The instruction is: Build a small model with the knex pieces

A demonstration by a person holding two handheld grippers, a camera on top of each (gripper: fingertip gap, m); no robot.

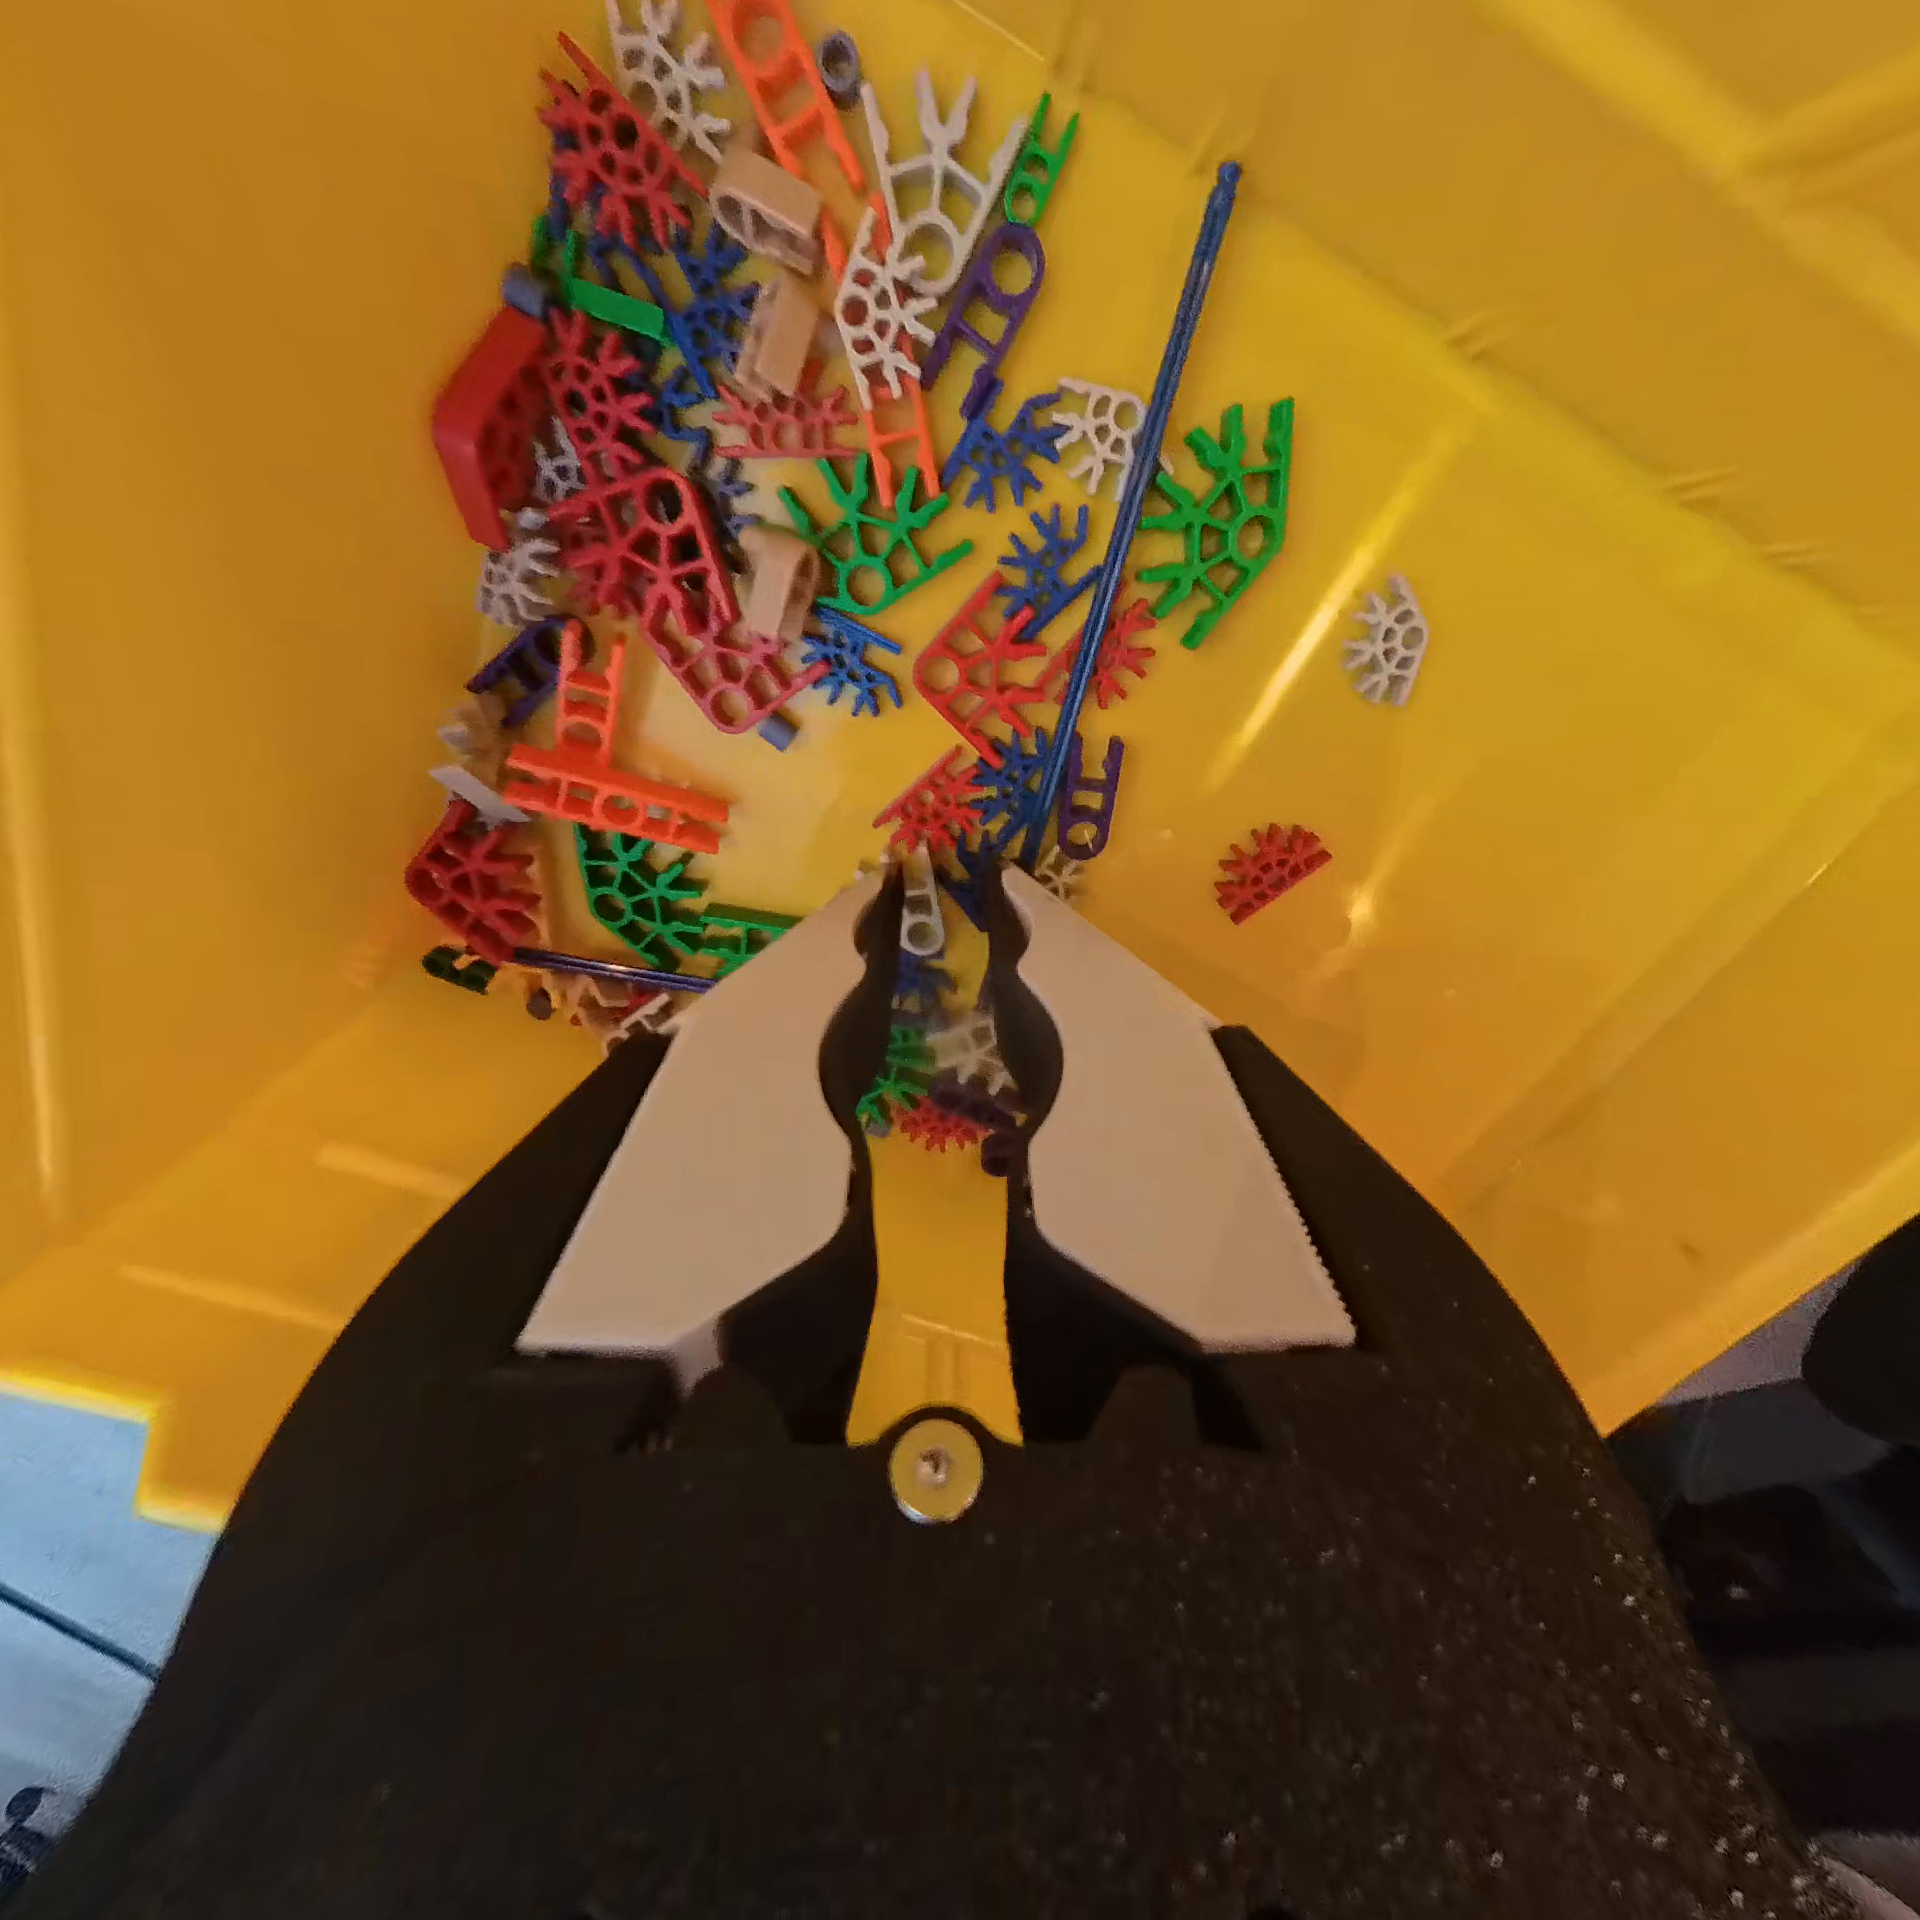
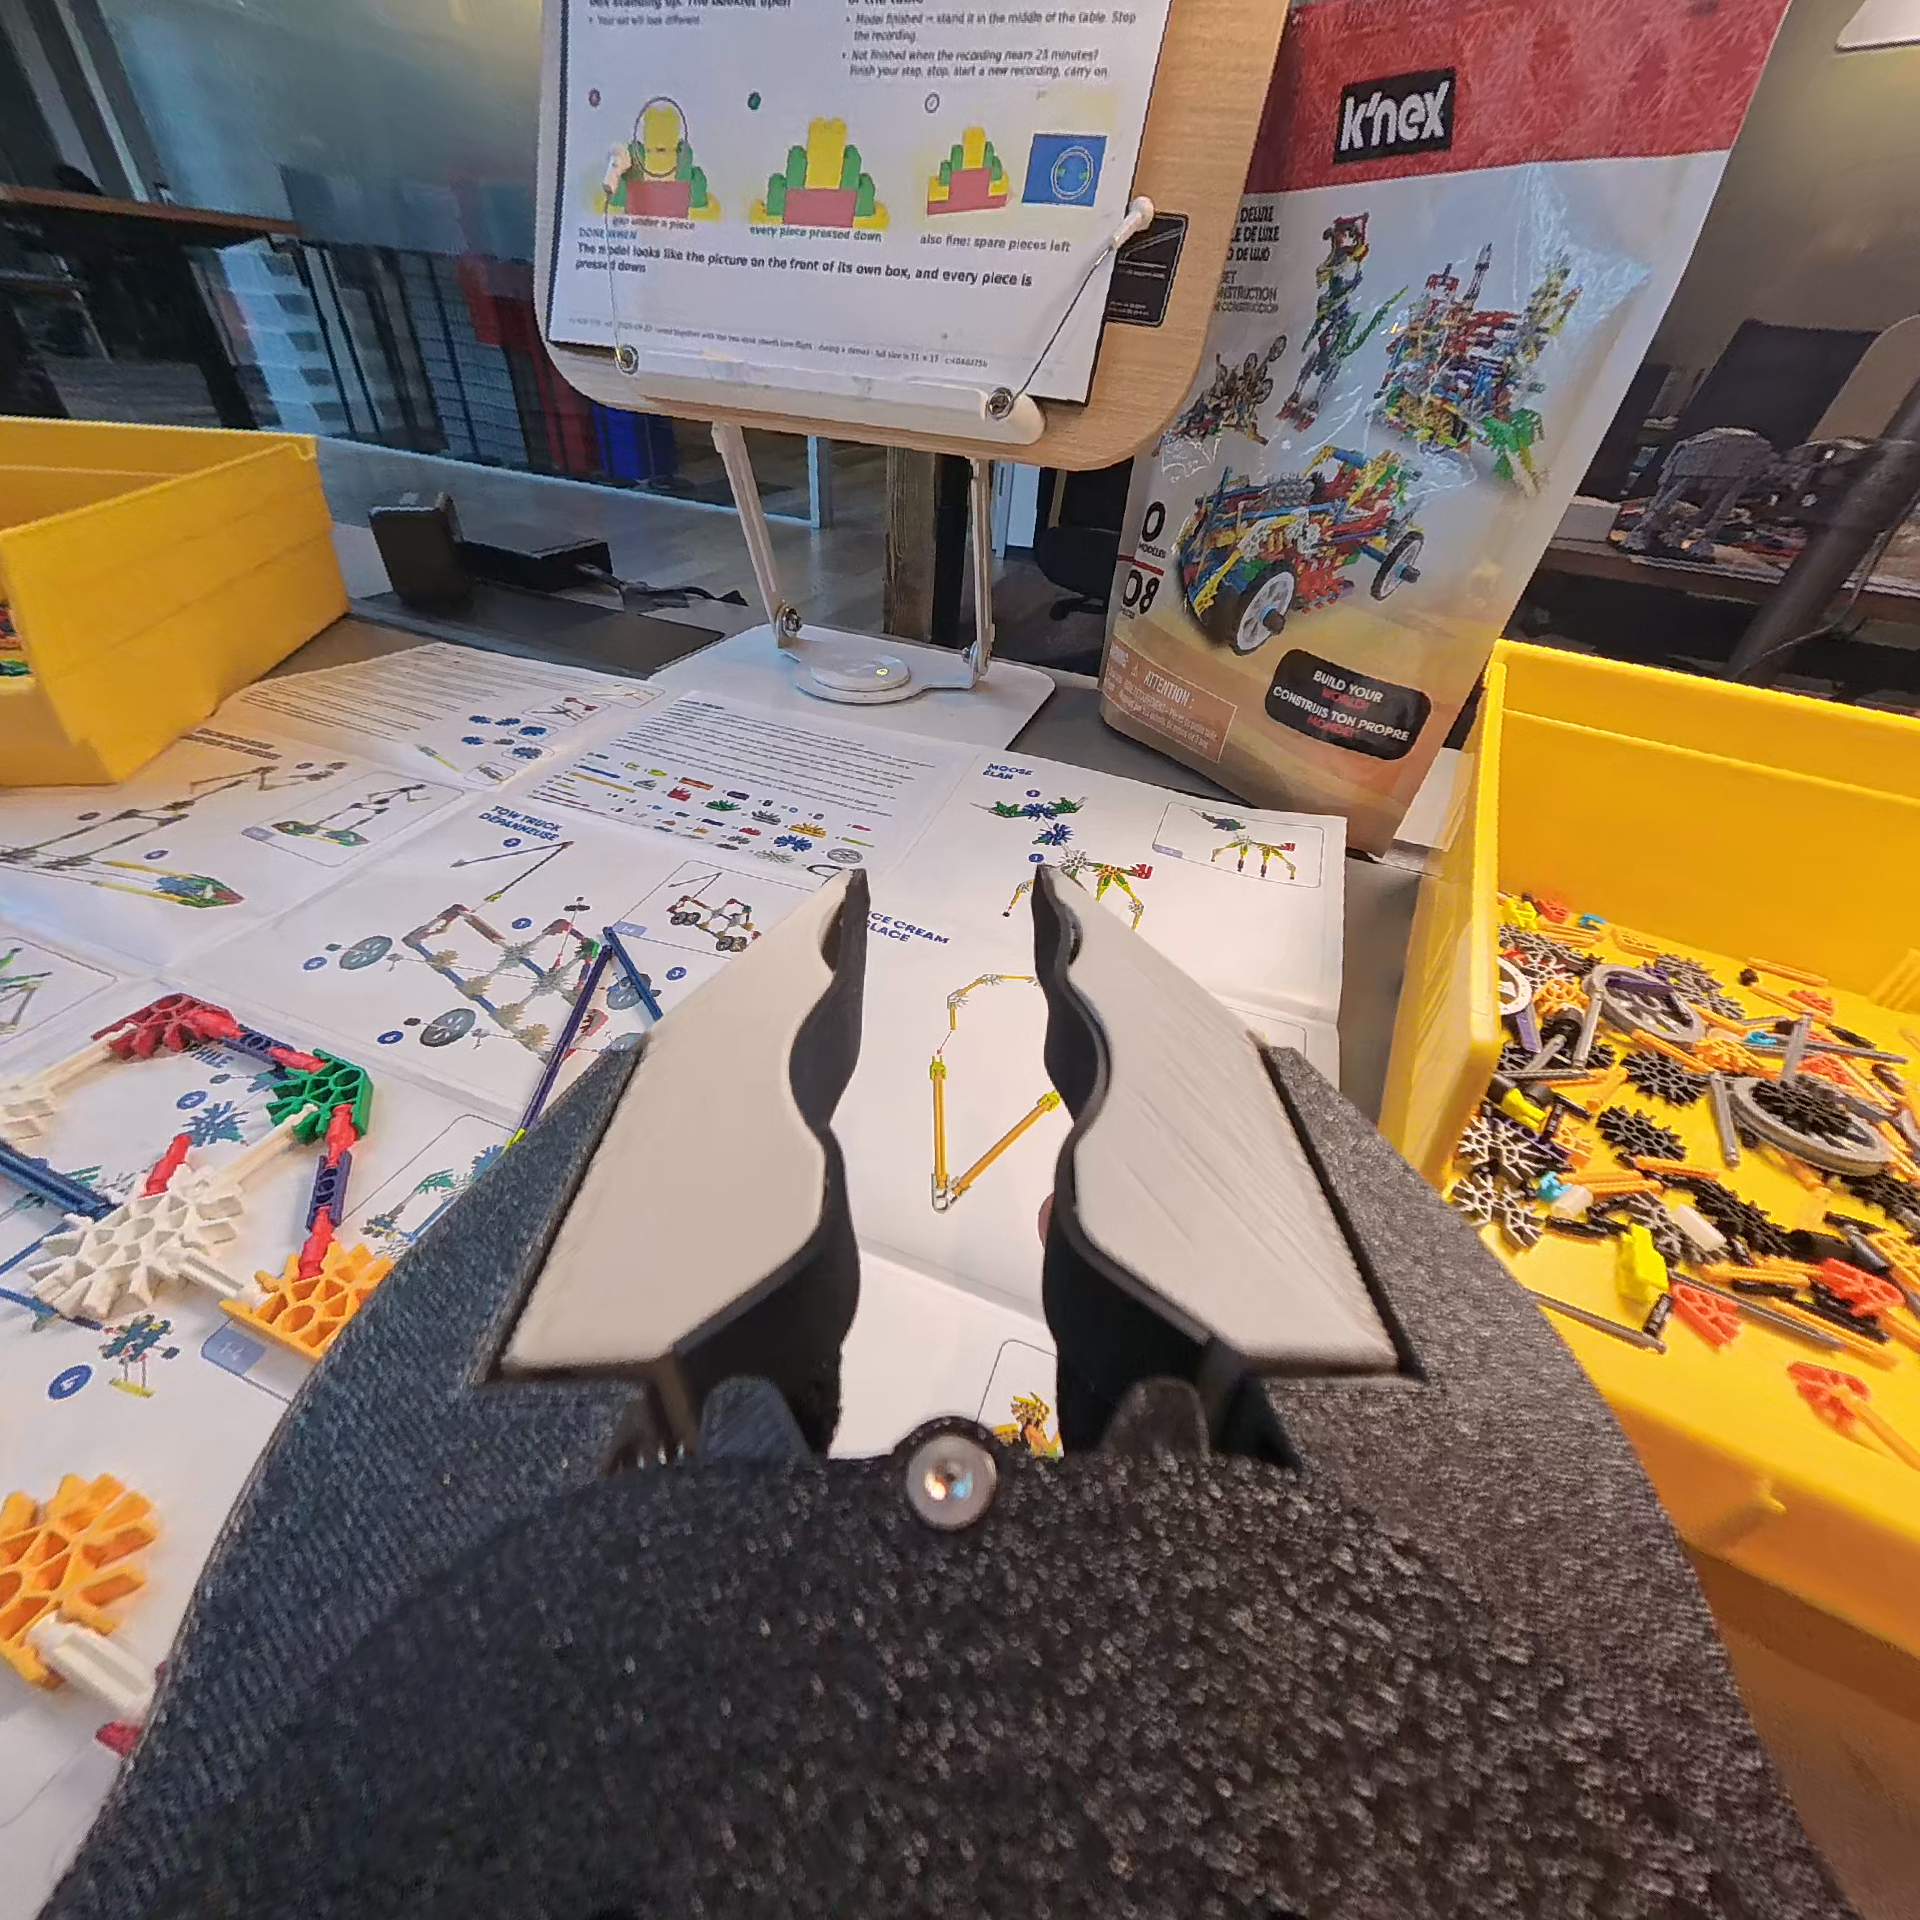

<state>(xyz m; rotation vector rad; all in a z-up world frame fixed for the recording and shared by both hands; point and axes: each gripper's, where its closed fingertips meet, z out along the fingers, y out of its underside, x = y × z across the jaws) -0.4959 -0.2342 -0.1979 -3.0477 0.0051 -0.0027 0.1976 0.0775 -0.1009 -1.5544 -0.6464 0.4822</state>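
In the left wrist view my left gripper reaches down into a yellow bin holding a pile of coloured connectors and a long blue rod. Its jaws stand narrowly apart. A small white connector stands between them against the left finger. A gap with a dark blue piece in it shows between the connector and the right finger, so the pads do not clamp it. In the right wrist view my right gripper is open and empty above a printed instruction sheet.
A part-built model of red, green, white and orange pieces lies at the left. A yellow bin of rods and wheels stands at the right, another yellow bin at the far left. A kit box and a sheet stand are behind. My hands' fingertips stand some 75 centimetres from each other.
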